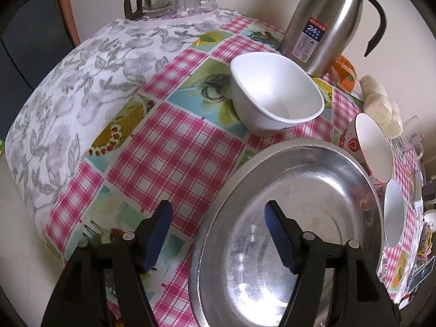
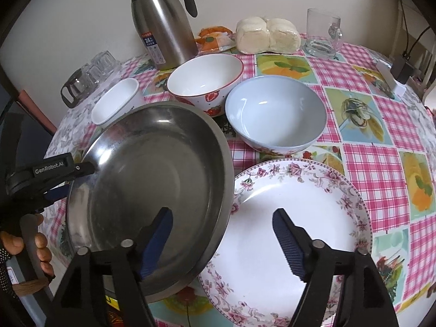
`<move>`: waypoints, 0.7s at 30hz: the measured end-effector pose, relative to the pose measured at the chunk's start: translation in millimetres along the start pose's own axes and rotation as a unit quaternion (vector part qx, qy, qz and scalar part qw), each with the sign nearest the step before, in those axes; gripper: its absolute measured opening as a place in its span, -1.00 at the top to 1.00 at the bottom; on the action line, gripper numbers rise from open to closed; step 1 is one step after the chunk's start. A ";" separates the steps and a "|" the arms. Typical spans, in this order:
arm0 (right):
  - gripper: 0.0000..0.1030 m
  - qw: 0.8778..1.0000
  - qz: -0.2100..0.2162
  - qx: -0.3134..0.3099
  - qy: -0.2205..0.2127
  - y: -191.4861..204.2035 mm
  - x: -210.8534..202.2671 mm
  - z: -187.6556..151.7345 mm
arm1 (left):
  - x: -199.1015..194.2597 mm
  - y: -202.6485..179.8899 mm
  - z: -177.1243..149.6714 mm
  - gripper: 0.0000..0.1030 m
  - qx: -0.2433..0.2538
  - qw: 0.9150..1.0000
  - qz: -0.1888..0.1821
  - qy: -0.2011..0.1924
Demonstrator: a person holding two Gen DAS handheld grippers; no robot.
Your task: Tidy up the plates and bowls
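- The left gripper [image 1: 218, 234] is spread: its two blue pads stand on either side of the near rim of the round stainless-steel plate [image 1: 299, 190], one outside and one over the inside, and they do not press on it.
- The right gripper [image 2: 222, 241] is spread too. Its left pad is over the steel plate and its right pad is over the white porcelain plate with a pink flower border [image 2: 272, 218]; nothing is pinched.
- In the right wrist view the steel plate leans with its right edge on the rim of the flowered plate, so it is not yet flat on it.
- Behind the plates stand three bowls on the pink checked tablecloth [image 2: 368, 169]: a small white square bowl [image 2: 115, 100], a white bowl with strawberry pictures [image 2: 204, 79] and a pale blue bowl [image 2: 275, 111].
- A steel thermos jug [image 2: 160, 21] and a pack of white buns [image 2: 268, 35] are at the back, away from the work.
- I judge that the step in hand is the stacking of the two plates, with both grippers free at this moment.
- The next move probably calls for a grip on one rim, to centre the steel plate or to lift a bowl, with care that the leaning plate does not slide.
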State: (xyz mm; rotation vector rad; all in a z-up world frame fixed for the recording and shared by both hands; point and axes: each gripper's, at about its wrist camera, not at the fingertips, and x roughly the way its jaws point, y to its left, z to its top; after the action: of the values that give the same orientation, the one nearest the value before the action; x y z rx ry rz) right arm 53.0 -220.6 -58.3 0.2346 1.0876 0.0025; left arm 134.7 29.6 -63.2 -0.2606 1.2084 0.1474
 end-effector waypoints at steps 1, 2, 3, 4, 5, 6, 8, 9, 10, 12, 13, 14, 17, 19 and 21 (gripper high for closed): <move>-0.63 1.000 0.000 0.001 -0.002 -0.6 -0.5 0.1 | -0.5 -1.3 -0.1 -0.40 0.004 1.000 0.001 -0.002; -0.67 1.000 -0.001 0.003 -0.004 -1.3 -0.9 0.3 | -1.0 -2.6 -0.2 -0.44 0.009 1.000 0.003 -0.004; -0.68 1.000 -0.002 0.004 -0.006 -1.9 -1.2 0.3 | -1.4 -4.0 -0.2 -0.61 0.014 1.000 0.005 -0.007; -0.70 1.000 -0.003 0.007 -0.008 -3.0 -1.5 0.6 | -1.6 -5.2 -0.4 -0.71 0.017 1.000 0.007 -0.008; -0.71 1.000 -0.004 0.009 -0.010 -3.7 -1.8 0.8 | -2.1 -6.6 -0.4 -0.72 0.021 1.000 0.008 -0.011; -0.72 1.000 -0.005 0.011 -0.011 -4.4 -2.1 1.2 | -2.7 -8.1 -0.5 -0.72 0.027 0.999 0.009 -0.014; -0.73 1.000 -0.006 0.015 -0.014 -6.1 -2.7 2.2 | -3.1 -11.1 -0.6 -0.73 0.035 0.999 0.012 -0.017; -0.74 1.000 -0.007 0.016 -0.015 -6.6 -3.3 2.2 | -3.0 -12.6 -0.9 -0.74 0.040 0.999 0.014 -0.018; -0.80 1.000 -0.007 0.018 -0.018 -7.5 -3.9 2.6 | -2.9 -14.1 -1.2 -0.78 0.044 0.999 0.015 -0.018; -0.98 0.999 -0.008 0.021 -0.022 -8.6 -5.6 3.0 | -3.1 -16.7 -1.6 -0.81 0.054 0.998 0.020 -0.021; -1.00 0.999 -0.009 0.022 -0.026 -8.9 -6.9 2.7 | -3.4 -17.7 -2.0 -0.81 0.058 0.998 0.021 -0.022; -1.00 0.999 -0.009 0.023 -0.028 -9.2 -7.9 3.0 | -3.9 -18.8 -2.3 -0.81 0.062 0.998 0.023 -0.024; -1.00 0.999 -0.010 0.026 -0.035 -10.4 -9.7 3.7 | -5.8 -22.7 -3.0 -0.82 0.074 0.996 0.028 -0.031; -1.00 0.999 -0.012 0.026 -0.037 -11.0 -10.4 4.3 | -7.2 -25.6 -3.6 -0.82 0.081 0.996 0.032 -0.036; -1.00 0.999 -0.011 0.027 -0.037 -11.8 -10.6 4.7 | -8.9 -28.1 -3.8 -0.82 0.089 0.995 0.033 -0.041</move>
State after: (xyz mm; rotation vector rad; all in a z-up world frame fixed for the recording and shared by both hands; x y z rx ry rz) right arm 50.8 -234.2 -49.1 0.2700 1.0182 -0.0543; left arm 135.3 1.7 -52.7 -0.0570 1.1410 0.1060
